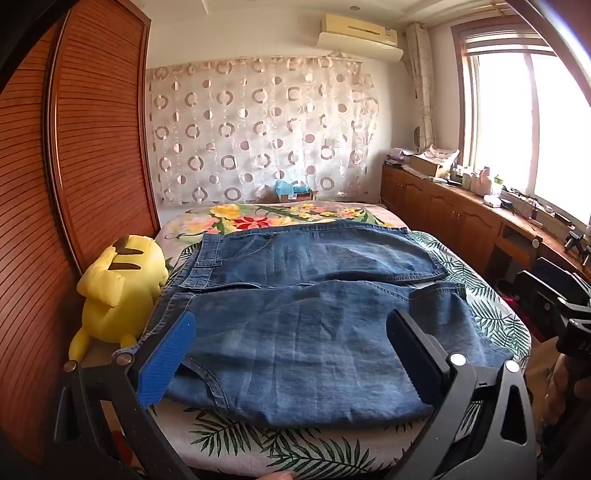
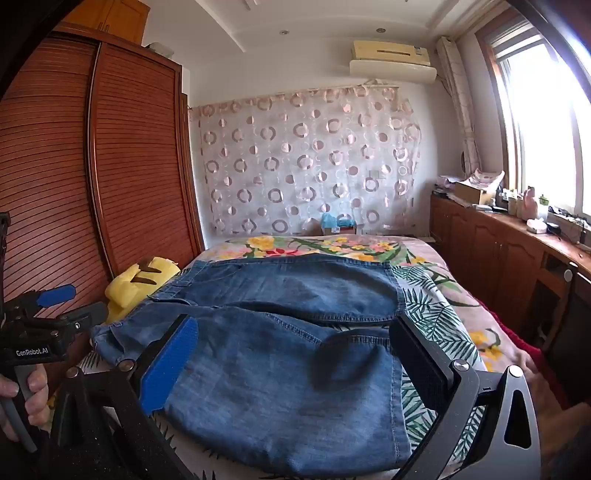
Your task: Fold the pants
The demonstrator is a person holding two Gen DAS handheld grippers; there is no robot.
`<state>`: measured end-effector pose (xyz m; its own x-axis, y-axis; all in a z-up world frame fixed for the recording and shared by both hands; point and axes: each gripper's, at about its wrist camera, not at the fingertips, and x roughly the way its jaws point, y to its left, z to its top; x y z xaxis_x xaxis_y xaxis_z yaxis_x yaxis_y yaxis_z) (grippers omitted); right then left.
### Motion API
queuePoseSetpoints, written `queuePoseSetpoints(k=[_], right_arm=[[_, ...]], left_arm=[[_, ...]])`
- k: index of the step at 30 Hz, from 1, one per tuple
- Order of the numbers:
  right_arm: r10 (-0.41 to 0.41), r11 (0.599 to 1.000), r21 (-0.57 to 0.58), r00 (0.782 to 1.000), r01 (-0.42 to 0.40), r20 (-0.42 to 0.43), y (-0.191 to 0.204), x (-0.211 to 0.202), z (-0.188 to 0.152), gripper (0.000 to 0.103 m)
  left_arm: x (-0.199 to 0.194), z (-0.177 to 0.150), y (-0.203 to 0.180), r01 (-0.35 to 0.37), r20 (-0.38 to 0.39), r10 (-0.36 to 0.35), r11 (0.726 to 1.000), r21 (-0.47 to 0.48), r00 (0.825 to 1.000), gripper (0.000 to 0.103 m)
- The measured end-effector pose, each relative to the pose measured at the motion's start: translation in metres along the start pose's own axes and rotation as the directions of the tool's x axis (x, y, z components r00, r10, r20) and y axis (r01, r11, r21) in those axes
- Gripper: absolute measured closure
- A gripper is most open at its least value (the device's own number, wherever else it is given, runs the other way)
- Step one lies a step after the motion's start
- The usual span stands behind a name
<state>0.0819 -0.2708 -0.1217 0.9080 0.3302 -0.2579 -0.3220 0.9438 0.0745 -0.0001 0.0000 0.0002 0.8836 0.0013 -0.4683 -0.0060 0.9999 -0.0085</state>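
Far left: a slatted wooden wardrobe (image 1: 92, 147) runs along the wall beside the bed (image 1: 295, 446).

Against its doors, on the left edge of the mattress, lies a yellow plush toy (image 1: 118, 291), just beside the waistband of the pants.

Centre: the blue denim pants (image 1: 303, 314) lie flat on the leaf-and-flower bedspread, folded over on themselves, the waistband to the left and the hems to the right. One layer sits toward the far end of the bed, the other nearer the viewer.

Left gripper (image 1: 291, 358): held low over the near part of the pants, jaws spread wide, one blue pad (image 1: 168, 362) to the left and the dark finger to the right. Denim shows in the gap between them, but neither finger pinches it. In the right wrist view the person's hand (image 2: 26, 391) wraps its handle.

Right gripper (image 2: 299, 369): jaws likewise spread wide over the near denim, gripping nothing.

Behind the bed: a sheer curtain (image 1: 258, 125) with ring patterns and an air conditioner (image 1: 360, 35) high on the wall.

Far right: a low wooden cabinet (image 1: 461, 210) with clutter on its top, under a bright window (image 1: 517, 122).
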Motion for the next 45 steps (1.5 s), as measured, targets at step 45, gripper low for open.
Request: queuePoseSetpoints(k=[45], right_arm=[[0.002,1.0,0.009,1.0,-0.002,0.004,0.0009,-0.0018,-0.0006,0.0]], left_arm=[[0.0004,-0.0019,0.0011,-0.004,0.006,0.004,1.0,0.003,1.0,0.0]])
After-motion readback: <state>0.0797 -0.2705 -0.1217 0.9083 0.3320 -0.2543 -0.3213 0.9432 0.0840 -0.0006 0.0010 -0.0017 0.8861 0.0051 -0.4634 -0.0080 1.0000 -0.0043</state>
